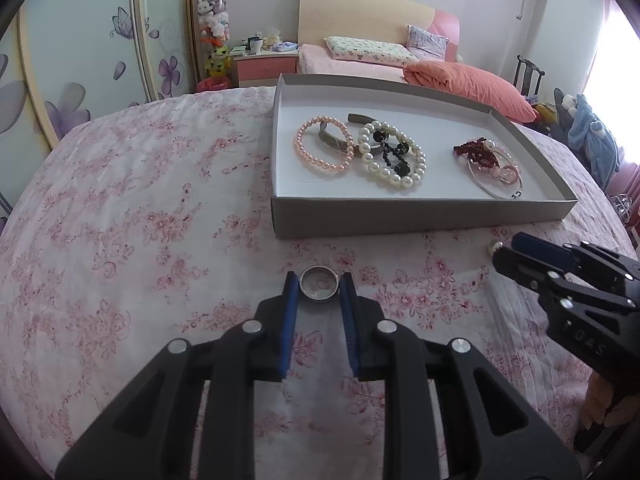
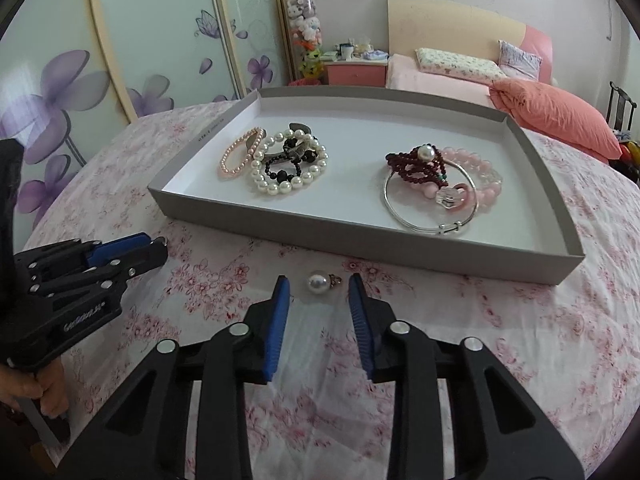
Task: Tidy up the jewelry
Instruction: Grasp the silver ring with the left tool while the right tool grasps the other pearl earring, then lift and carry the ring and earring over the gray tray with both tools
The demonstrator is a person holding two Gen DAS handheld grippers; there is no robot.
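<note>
A worktop (image 2: 520,340) under a pink-flowered cloth carries a shallow grey tray (image 2: 360,244) of bracelets. In front of the tray, a metal ring (image 1: 319,282) and a pearl pendant (image 2: 319,282) lie directly on the cloth.

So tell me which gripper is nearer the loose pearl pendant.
Right. The right gripper has its jaws either side of the pearl pendant; the left gripper is off beside it, around a ring.

A bed (image 1: 360,64) with an orange duvet (image 1: 472,88) stands at twelve o'clock. A pink nightstand (image 2: 356,70) sits beside it, with floral wardrobe doors (image 2: 120,60) at ten o'clock.
</note>
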